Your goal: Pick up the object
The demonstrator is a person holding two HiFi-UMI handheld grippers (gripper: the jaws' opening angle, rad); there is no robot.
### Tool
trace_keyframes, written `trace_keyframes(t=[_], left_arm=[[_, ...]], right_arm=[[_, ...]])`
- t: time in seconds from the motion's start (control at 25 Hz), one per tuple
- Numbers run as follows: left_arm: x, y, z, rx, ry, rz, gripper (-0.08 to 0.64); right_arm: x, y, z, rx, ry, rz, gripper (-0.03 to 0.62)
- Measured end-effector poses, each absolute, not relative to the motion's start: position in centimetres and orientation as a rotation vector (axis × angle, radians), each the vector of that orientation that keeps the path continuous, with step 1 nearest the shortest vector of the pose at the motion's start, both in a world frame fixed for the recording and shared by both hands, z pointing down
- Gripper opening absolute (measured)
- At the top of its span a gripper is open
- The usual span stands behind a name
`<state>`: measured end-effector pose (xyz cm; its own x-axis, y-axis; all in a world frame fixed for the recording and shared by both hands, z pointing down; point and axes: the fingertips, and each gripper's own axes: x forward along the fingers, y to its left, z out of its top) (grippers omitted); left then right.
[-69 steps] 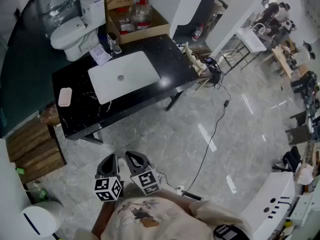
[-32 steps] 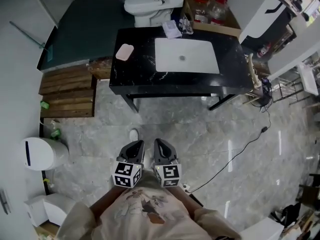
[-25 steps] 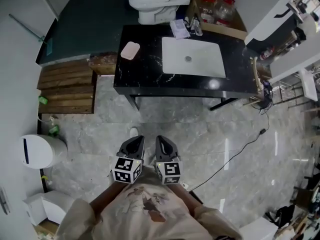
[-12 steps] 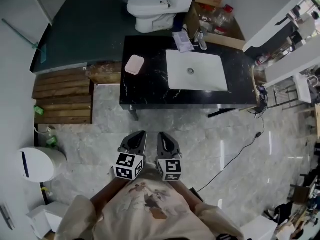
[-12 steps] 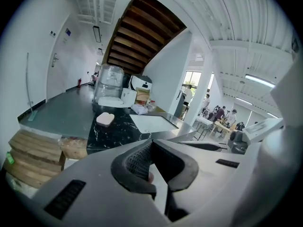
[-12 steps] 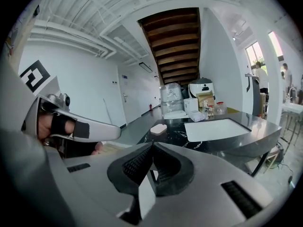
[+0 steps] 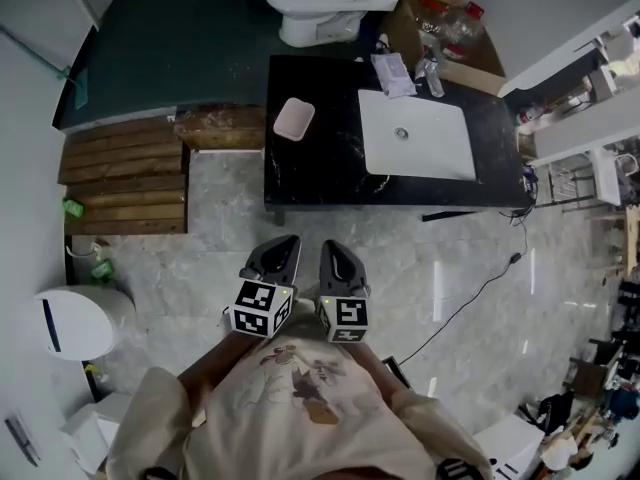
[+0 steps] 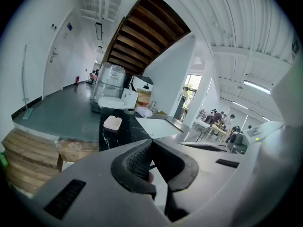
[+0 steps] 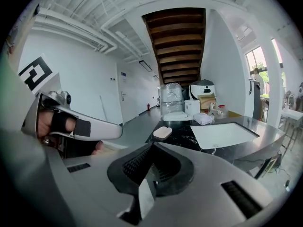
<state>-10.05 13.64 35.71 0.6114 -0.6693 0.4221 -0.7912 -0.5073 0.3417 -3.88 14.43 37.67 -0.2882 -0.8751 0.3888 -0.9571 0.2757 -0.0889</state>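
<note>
**Head view, read left to right.** The left gripper is held low in front of the person, its jaws pressed together with nothing between them. Beyond it, across a stretch of floor, the pink object lies flat on the left part of the desk. It sits well apart from both grippers and clear of the white basin to its right. Whether it is soap, a sponge or a lidded dish cannot be told. The right gripper, just beside the left, is likewise closed and empty.

**Step in hand, as judged:** the approach.

- The person probably needs to reach the desk's near edge first.
- The jaws of the chosen gripper are best spread before the descent, not above the object.
- The left gripper seems the better placed, since the object lies nearly straight ahead of it.
- The object looks low and rounded, so a grip across its shorter sides, pads set low, likely guards against slipping on the glossy top.
</note>
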Motion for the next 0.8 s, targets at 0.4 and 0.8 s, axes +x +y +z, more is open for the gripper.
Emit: trace_keyframes(t=[0.4, 0.8], left_arm=[[-12.4, 11.8, 38.1, 2.257, -1.132, 0.332, 0.014], [-11.9, 5.4, 38.6, 2.223, -1.215, 0.375, 0.014]], right_arm=[[-5.3, 12.5, 39.1, 1.665, -2.214, 0.471, 0.017], [-4.4, 5.5, 40.0, 1.608, -2.287, 0.493, 0.017]])
